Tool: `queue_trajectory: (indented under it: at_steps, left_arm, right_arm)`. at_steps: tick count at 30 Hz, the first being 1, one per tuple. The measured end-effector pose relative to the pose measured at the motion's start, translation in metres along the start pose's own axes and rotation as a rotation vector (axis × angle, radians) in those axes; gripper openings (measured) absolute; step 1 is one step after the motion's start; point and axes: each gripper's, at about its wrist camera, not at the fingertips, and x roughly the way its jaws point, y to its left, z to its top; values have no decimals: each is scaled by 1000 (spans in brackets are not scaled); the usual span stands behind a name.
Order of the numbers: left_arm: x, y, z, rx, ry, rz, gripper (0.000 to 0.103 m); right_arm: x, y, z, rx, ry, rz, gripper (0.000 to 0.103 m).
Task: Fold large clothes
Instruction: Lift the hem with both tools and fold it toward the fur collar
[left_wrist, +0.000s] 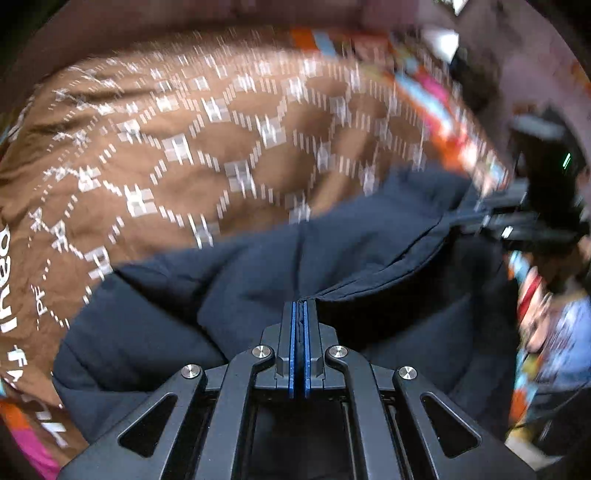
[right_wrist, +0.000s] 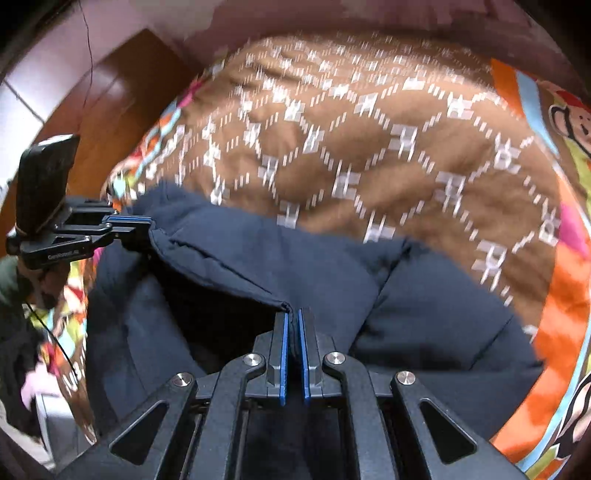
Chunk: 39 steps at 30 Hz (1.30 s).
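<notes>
A navy padded jacket (left_wrist: 258, 269) lies on a brown bedspread. In the left wrist view my left gripper (left_wrist: 299, 306) is shut, its blue pads pinching the jacket's hem. My right gripper (left_wrist: 495, 221) shows blurred at the right, on the same raised edge. In the right wrist view my right gripper (right_wrist: 291, 314) is shut on a fold of the jacket (right_wrist: 332, 280), with dark cloth between the pads. My left gripper (right_wrist: 144, 221) clamps the jacket's corner at the left. The hem hangs stretched between the two grippers, lifted off the lower layer.
The brown bedspread (right_wrist: 369, 147) has a white diamond pattern and a bright orange, blue and pink cartoon border (right_wrist: 561, 332). Beyond it at the upper left are a reddish wooden surface (right_wrist: 110, 92) and pale tiles. Both views are motion-blurred.
</notes>
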Motion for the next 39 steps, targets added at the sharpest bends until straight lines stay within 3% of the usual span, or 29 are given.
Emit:
queue_trajectory:
  at_steps: [7, 9, 13, 15, 18, 19, 20, 25, 27, 29, 33, 35, 39]
  left_arm:
    - [59, -9, 2, 14, 157, 109, 1]
    - [69, -12, -2, 10, 166, 113, 1]
    - [58, -11, -9, -23, 87, 82, 2]
    - [44, -11, -14, -21, 32, 63, 2]
    - [25, -12, -21, -26, -14, 38, 4]
    - [20, -11, -22, -33, -29, 27, 5]
    - [15, -11, -23, -40, -46, 15, 6]
    - [-17, -10, -15, -56, -183, -63, 9]
    - [-22, -8, -7, -75, -227, -85, 16]
    - [-23, -3, 3, -116, -265, -98, 22]
    - [-2, 9, 27, -205, -249, -143, 21]
    - [13, 16, 31, -223, -223, -181, 11]
    - [29, 14, 24, -188, -156, -242, 7]
  right_arm:
    - [46, 3, -3, -5, 95, -47, 6]
    - [52, 2, -5, -6, 109, -54, 6]
    - [41, 2, -10, 14, 68, -32, 7]
    - [27, 1, -11, 33, 50, -12, 12]
    - [5, 3, -11, 33, 14, 7, 34]
    - [-3, 4, -10, 29, -8, 5, 46]
    - [-15, 4, -7, 23, -46, 10, 48]
    - [-39, -12, 12, 108, -178, 79, 48]
    - [-35, -23, 24, 184, -215, 126, 48]
    - [-22, -27, 38, 237, -231, 160, 41]
    - [13, -27, 57, 299, -200, 221, 23]
    - [28, -20, 57, 285, -166, 239, 13]
    - [46, 2, 47, 164, -69, 204, 12]
